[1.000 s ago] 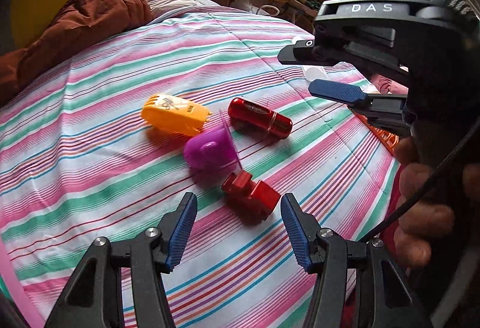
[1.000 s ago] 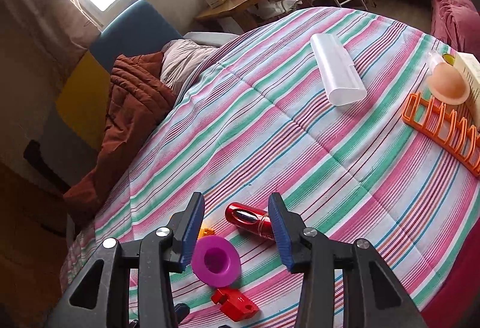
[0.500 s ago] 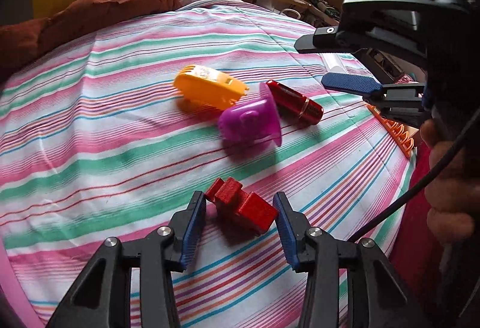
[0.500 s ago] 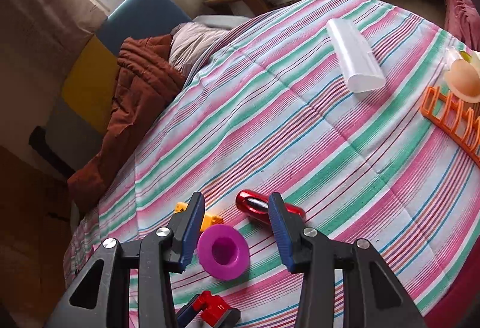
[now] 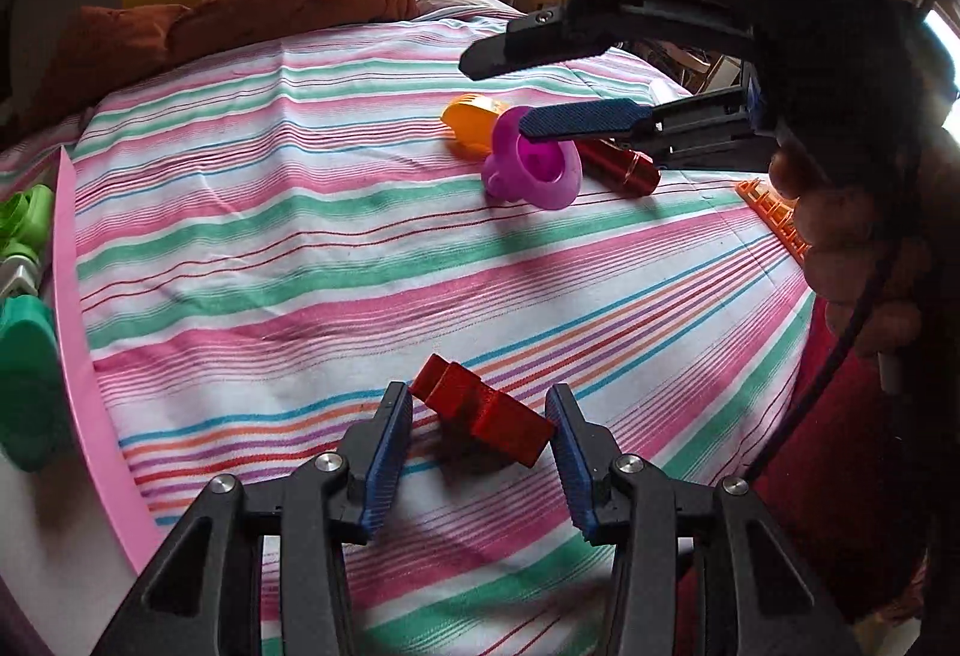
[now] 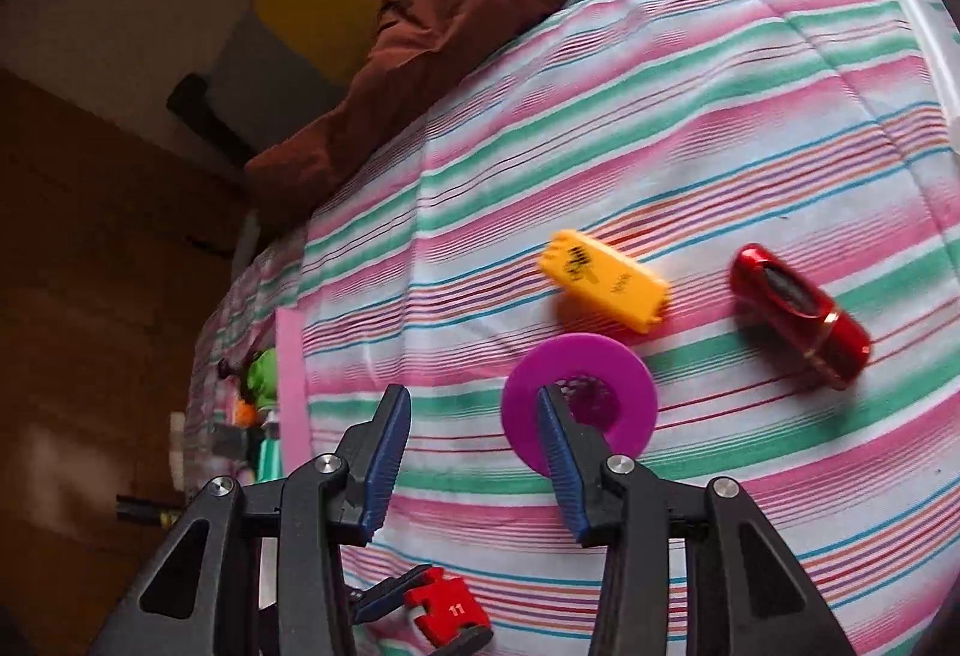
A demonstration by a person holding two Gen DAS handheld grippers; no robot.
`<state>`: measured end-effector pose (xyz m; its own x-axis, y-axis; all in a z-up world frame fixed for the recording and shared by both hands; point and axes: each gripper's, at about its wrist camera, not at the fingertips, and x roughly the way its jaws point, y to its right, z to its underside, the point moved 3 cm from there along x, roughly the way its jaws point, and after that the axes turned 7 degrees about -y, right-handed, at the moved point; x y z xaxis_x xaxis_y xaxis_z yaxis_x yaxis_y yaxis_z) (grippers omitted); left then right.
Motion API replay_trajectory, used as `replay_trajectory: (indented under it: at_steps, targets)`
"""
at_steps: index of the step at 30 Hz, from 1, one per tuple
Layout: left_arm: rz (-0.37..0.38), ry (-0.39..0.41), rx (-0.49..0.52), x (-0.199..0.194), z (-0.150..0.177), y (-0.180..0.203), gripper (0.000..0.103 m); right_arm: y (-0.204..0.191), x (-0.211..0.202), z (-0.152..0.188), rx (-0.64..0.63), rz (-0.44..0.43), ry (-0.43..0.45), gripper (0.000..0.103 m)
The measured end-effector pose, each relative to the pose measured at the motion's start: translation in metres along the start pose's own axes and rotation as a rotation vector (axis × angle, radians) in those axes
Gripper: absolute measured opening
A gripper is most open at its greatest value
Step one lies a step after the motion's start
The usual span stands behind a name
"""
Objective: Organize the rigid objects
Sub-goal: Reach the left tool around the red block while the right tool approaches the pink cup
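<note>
A red block [image 5: 480,416] sits between the blue pads of my left gripper [image 5: 478,398], which is shut on it just above the striped bedspread [image 5: 300,248]; its shadow lies underneath. The right wrist view shows the same block [image 6: 447,611], marked 11. My right gripper [image 6: 472,398] is open and hovers over a purple funnel [image 6: 630,386], one fingertip in front of its hole, gripping nothing. In the left wrist view the right gripper [image 5: 495,95] hangs above that funnel [image 5: 534,170]. An orange case [image 6: 603,287] and a red cylinder [image 6: 801,317] lie beside it.
A pink tray [image 5: 78,308] at the bed's left edge holds green items [image 5: 24,356]. An orange rack [image 5: 774,212] lies at the right, a white tube [image 6: 942,50] farther back. A brown blanket [image 5: 240,14] is heaped at the head. A person's hand [image 5: 852,236] holds the right gripper.
My left gripper closed on the red block and carried it away from the other items, toward the pink tray. My right gripper rolled, tipped downward and moved over the purple funnel.
</note>
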<state>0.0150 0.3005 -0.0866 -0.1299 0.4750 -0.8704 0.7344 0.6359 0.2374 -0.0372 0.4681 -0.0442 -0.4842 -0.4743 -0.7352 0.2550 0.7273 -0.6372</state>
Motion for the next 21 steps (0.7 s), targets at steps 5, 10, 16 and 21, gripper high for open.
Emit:
replay_trajectory:
  at_steps: [5,10,16,21]
  targets:
    - [-0.003,0.006,-0.012,-0.004,0.006,-0.005,0.046,-0.018,0.003,0.008,-0.066,-0.034,-0.027,0.044]
    - [-0.006,0.013,-0.015,-0.005,0.009,-0.008,0.047,-0.009,-0.012,0.005,-0.014,-0.03,0.041,0.044]
    - [-0.007,0.018,-0.015,-0.008,0.013,-0.011,0.047,0.007,-0.007,0.002,0.056,0.078,0.032,0.044]
    - [-0.004,0.018,-0.018,-0.007,0.013,-0.01,0.047,0.02,-0.001,-0.001,0.11,0.111,0.016,0.056]
